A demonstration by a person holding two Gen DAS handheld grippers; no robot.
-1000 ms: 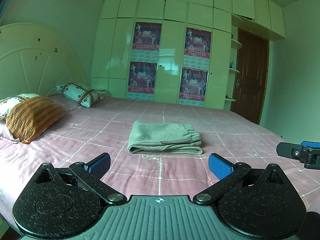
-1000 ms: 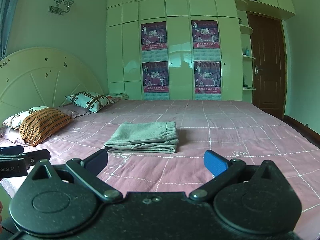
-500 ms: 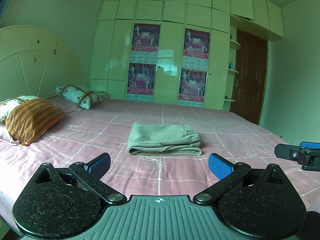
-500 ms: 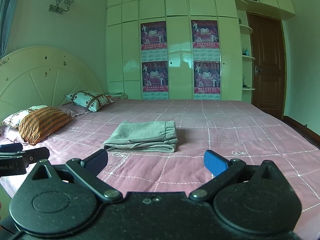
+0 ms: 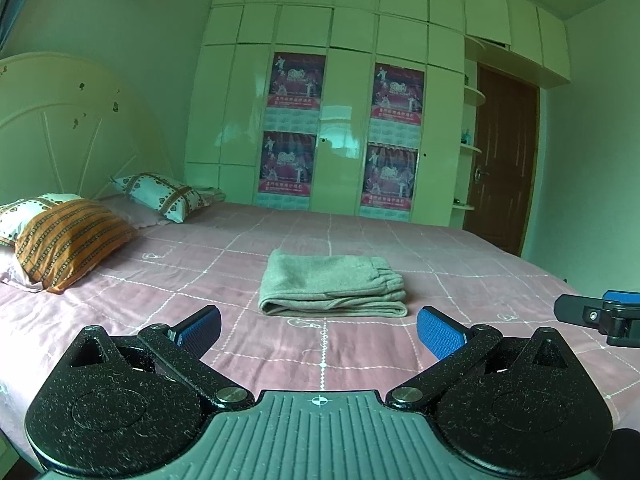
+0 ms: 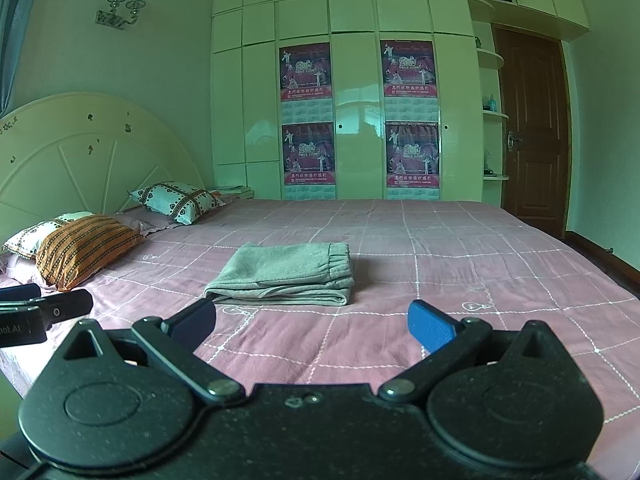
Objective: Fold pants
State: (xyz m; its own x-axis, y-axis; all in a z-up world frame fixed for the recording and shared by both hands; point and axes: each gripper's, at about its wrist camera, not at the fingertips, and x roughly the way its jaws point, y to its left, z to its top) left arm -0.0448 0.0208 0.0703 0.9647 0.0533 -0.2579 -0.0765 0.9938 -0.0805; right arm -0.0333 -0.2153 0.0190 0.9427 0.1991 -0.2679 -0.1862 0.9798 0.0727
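Pants [image 5: 332,283] lie folded on the pink bedspread [image 5: 440,256]; both the left gripper [image 5: 318,328] and right gripper [image 6: 312,320] gape wide, empty. Only the right wrist view shows the wall lamp [image 6: 122,2] whole.

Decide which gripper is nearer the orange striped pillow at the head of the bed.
Left. The left gripper sits on the side of the orange striped pillow; the right gripper is further along the bed, beyond the left one.

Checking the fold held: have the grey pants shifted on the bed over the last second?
No. The folded pants sit just behind the same bulb motif and grid lines of the pink bedspread; only the view drifted slightly.
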